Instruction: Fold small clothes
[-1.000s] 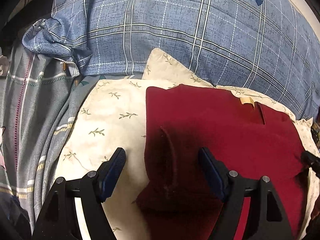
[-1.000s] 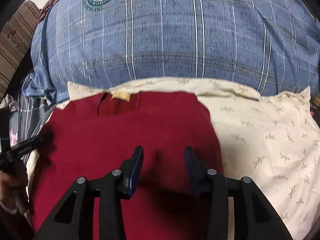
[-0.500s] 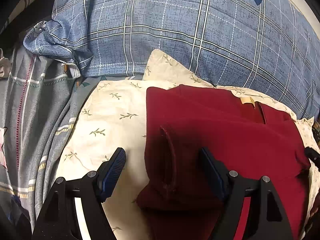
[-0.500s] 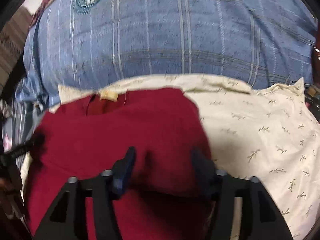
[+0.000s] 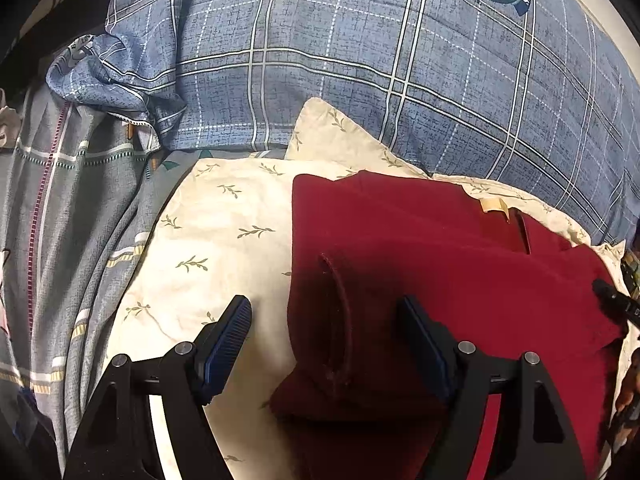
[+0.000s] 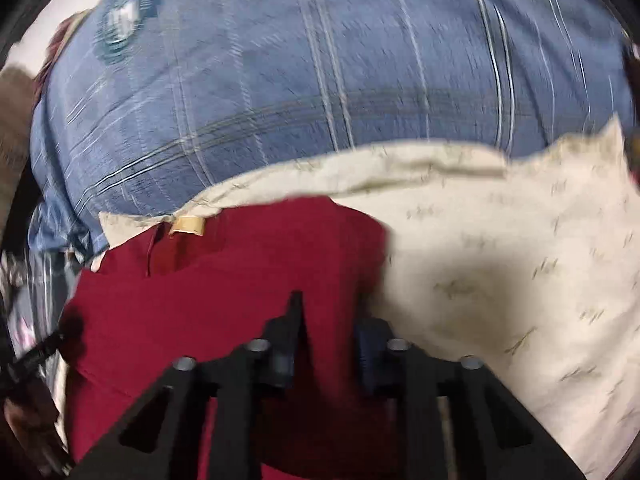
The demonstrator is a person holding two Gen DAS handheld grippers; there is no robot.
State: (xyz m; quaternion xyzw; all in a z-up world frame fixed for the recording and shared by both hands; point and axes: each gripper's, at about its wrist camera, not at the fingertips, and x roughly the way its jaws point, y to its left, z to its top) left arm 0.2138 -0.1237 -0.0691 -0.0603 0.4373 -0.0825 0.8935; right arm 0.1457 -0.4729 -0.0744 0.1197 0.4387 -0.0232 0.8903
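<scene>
A dark red garment (image 5: 440,248) lies folded on a cream leaf-print cloth (image 5: 224,232), its tan neck label (image 5: 494,204) toward the far side. My left gripper (image 5: 324,308) is open and straddles the garment's folded left edge, where a sleeve hem shows; its pads do not touch the cloth. In the blurred right wrist view my right gripper (image 6: 328,320) is at the red garment's (image 6: 240,280) right edge. Its jaws are closing, with a ridge of red fabric pinched between them. One of the right gripper's fingertips (image 5: 612,304) shows at the left wrist view's right edge.
A big blue plaid pillow (image 5: 360,60) with a round crest rises just behind the garment. Grey plaid bedding (image 5: 72,200) slopes away on the left. The cream cloth (image 6: 500,280) spreads out to the right of the garment. A person's hand (image 6: 28,420) shows at the lower left.
My right gripper's jaws spread wider, then drew close together on the red fabric while it shifted toward the garment's right edge. The left gripper has stayed still and open.
</scene>
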